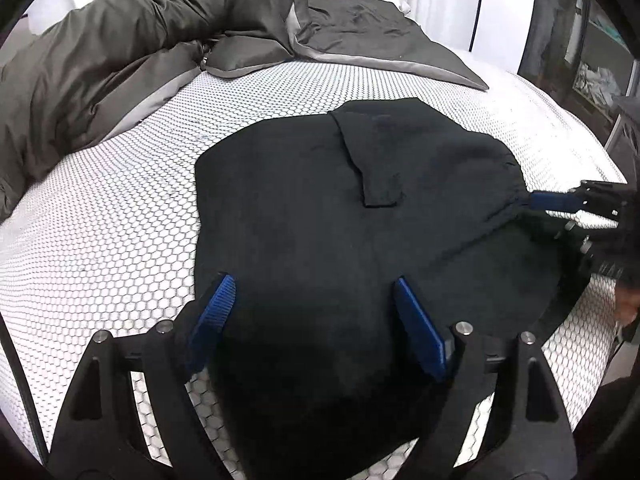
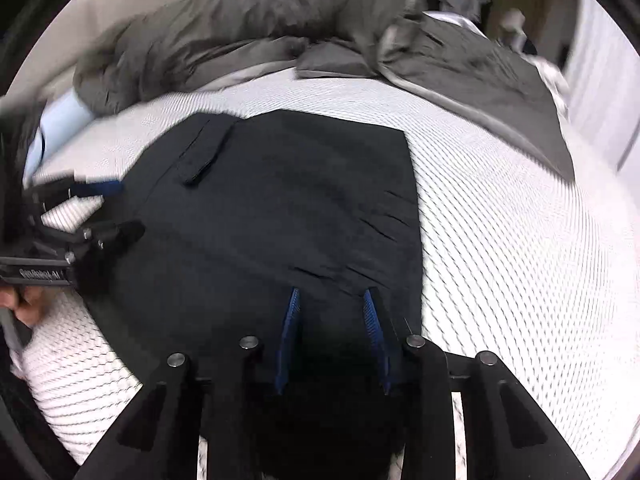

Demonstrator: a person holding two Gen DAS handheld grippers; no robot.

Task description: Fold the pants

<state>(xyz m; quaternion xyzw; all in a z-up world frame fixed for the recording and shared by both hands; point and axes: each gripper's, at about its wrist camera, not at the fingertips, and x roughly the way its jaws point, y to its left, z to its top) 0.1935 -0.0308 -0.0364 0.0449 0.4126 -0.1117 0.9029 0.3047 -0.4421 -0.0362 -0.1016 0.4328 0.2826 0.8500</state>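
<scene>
Pants (image 1: pixel 320 216), black and already folded into a squat block, lie on the mattress (image 1: pixel 120 208) near its front edge, so both claws can reach in from that side. Left claw (image 1: pixel 312 300) stands wide above the near hem, pads apart from the cloth, gripping nothing. Right claw (image 2: pixel 332 312) is narrow over the right-hand edge; whether it pinches the fabric I cannot tell. Cloth looks soft, matte, lightly creased. Mattress cover is white, honeycomb-textured. Grey duvet (image 1: pixel 120 40) is bunched along the far edge.
</scene>
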